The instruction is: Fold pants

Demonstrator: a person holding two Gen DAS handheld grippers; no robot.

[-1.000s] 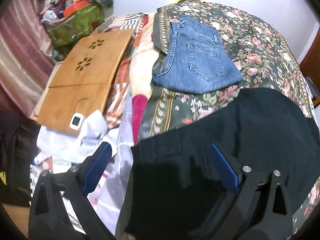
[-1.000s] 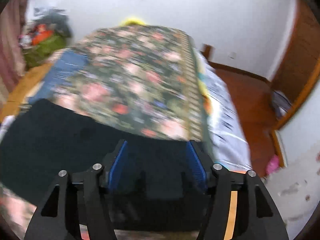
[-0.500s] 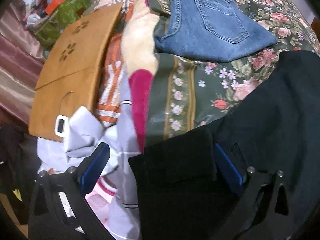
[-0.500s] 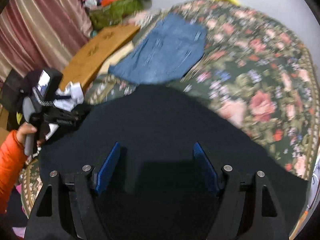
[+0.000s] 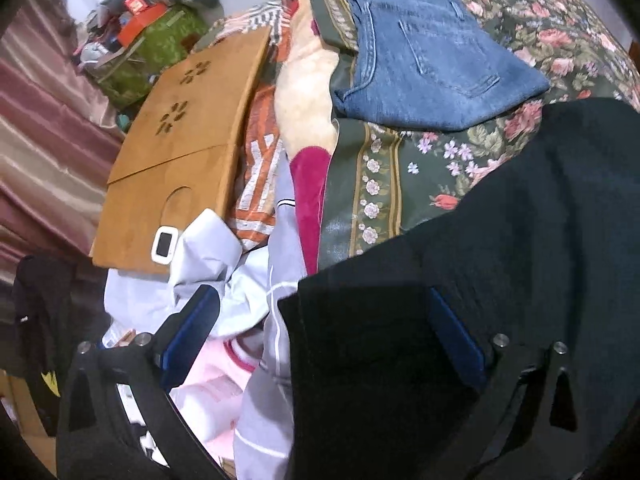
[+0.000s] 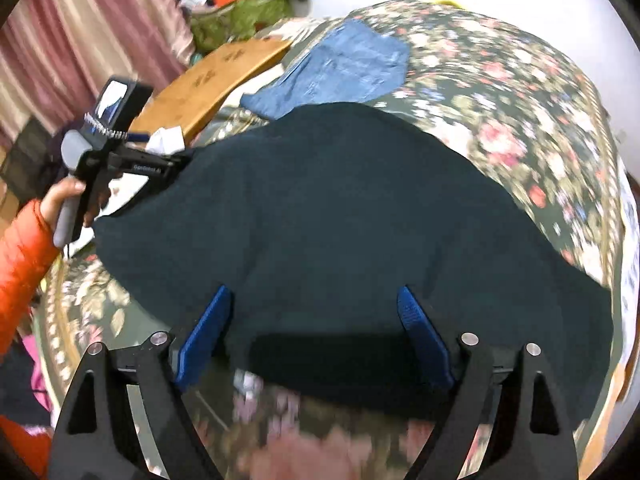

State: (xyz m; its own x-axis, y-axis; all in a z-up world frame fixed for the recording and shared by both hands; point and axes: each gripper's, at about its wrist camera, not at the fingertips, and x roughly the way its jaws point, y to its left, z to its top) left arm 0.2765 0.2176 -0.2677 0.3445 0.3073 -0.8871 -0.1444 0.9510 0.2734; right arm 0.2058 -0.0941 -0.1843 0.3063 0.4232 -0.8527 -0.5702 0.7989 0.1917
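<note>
Black pants [image 5: 520,240] lie spread across a floral bedspread [image 5: 420,176]. My left gripper [image 5: 320,320] is open wide and points down at the pants' left corner, which lies between its jaws close to the right finger; the pads do not press on it. In the right wrist view the same pants [image 6: 340,208] fill the middle. My right gripper [image 6: 316,320] hovers over their near edge with its jaws opening, the cloth lying below and between them, not pinched. A hand in an orange sleeve [image 6: 24,248] holds the left gripper [image 6: 176,164] at the pants' far left end.
Folded blue jeans [image 5: 424,68] lie further up the bed. A wooden board [image 5: 180,148] with a small white device [image 5: 164,246] sits left of the bed, beside loose pale clothes [image 5: 224,280]. A green bag [image 5: 160,48] and a striped curtain [image 5: 40,140] stand beyond.
The right gripper has swung left from the bed's right side to over the pants, and its jaws have widened. The left gripper has sunk a little toward the pants' corner.
</note>
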